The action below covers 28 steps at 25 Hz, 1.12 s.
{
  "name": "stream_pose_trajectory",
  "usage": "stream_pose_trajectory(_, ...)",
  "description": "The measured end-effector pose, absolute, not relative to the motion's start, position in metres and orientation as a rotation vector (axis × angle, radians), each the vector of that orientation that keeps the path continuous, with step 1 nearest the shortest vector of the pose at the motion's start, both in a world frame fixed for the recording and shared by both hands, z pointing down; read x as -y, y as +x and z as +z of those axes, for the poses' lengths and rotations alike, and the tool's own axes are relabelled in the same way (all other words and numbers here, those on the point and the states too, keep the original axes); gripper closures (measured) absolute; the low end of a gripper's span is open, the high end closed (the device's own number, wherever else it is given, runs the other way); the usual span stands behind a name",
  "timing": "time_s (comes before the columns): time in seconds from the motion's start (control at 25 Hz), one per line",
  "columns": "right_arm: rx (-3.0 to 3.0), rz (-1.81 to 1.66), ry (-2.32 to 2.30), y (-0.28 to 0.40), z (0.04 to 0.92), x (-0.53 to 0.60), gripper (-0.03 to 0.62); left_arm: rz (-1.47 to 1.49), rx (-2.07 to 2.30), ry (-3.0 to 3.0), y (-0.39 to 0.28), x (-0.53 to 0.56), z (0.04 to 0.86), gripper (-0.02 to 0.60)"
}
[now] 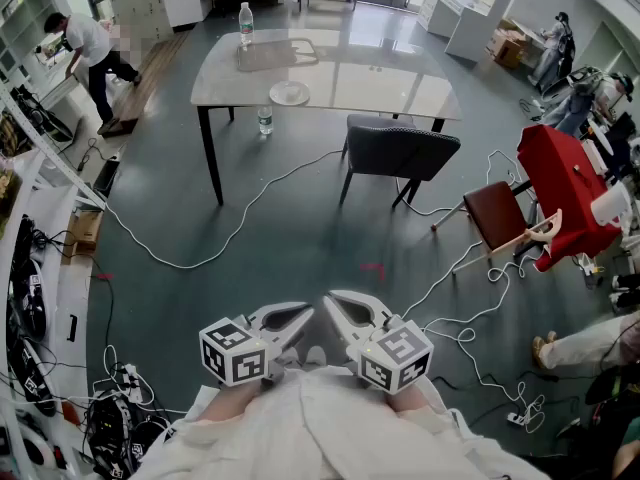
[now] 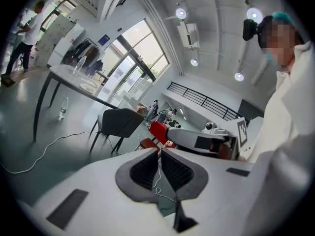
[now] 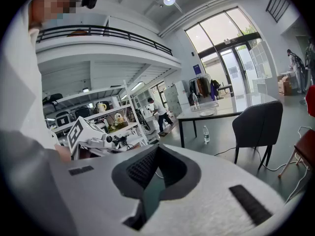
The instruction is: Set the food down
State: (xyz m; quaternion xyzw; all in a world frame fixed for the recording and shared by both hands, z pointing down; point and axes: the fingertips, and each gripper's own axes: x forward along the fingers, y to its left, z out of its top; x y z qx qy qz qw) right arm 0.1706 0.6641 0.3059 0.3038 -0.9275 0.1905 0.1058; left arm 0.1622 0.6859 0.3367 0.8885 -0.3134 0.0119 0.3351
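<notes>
Grey-padded left tongs (image 1: 300, 314) and right tongs (image 1: 336, 304) sit side by side, both closed tight and empty, no food visible near them, so I'd aim for the table (image 1: 400, 78) far ahead, toward its plate (image 1: 289, 92).

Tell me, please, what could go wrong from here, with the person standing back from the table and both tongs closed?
1. A white cable runs across the floor between the person and the table; a foot could catch it.
2. A bottle stands on the floor by the table leg and could be kicked over.
3. The left tongs and right tongs are shut with no food between them, so nothing may get set down.
</notes>
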Motion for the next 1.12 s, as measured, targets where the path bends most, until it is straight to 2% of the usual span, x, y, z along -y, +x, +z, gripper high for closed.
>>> stream_pose_trajectory(0.72,2.762,0.541,0.93,0.186,0.298,-0.664,0.592,0.036,0.8,2.327,0.171,-0.685,0.331,0.551)
stream_pose_trajectory(1.12,2.793,0.545,0.842,0.201,0.297,-0.67,0.592,-0.002,0.81,2.292,0.197,-0.691,0.334,0.551)
